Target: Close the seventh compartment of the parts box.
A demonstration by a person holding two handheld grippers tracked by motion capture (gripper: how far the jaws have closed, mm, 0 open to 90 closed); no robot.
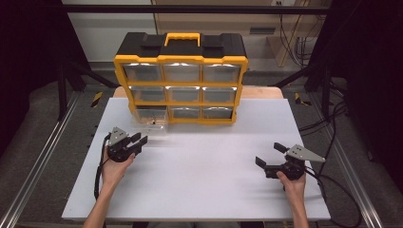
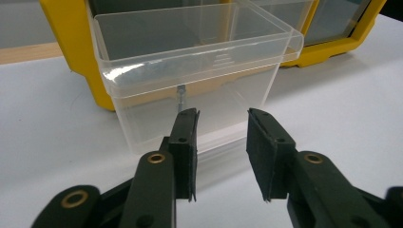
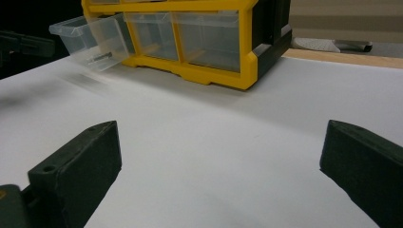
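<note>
A yellow and black organizer [image 1: 180, 61] with clear drawers stands at the back of the white table [image 1: 204, 185]. Its bottom-left clear drawer [image 1: 151, 124] is pulled out toward me. In the left gripper view this drawer [image 2: 190, 61] sits just beyond my left gripper [image 2: 222, 118], and a small metal screw [image 2: 181, 97] lies inside it. The left gripper [image 1: 141, 140] points at the drawer's front, jaws apart with nothing between them. My right gripper [image 1: 267, 153] rests at the table's right with its jaws wide, open over bare table [image 3: 218, 137]. The drawer [image 3: 90, 35] appears far off in the right gripper view.
The other drawers [image 1: 182, 94] of the organizer are pushed in. Bare white table surface lies between the two grippers. Black frame posts [image 1: 62, 90] and cables [image 1: 328, 123] flank the table on both sides.
</note>
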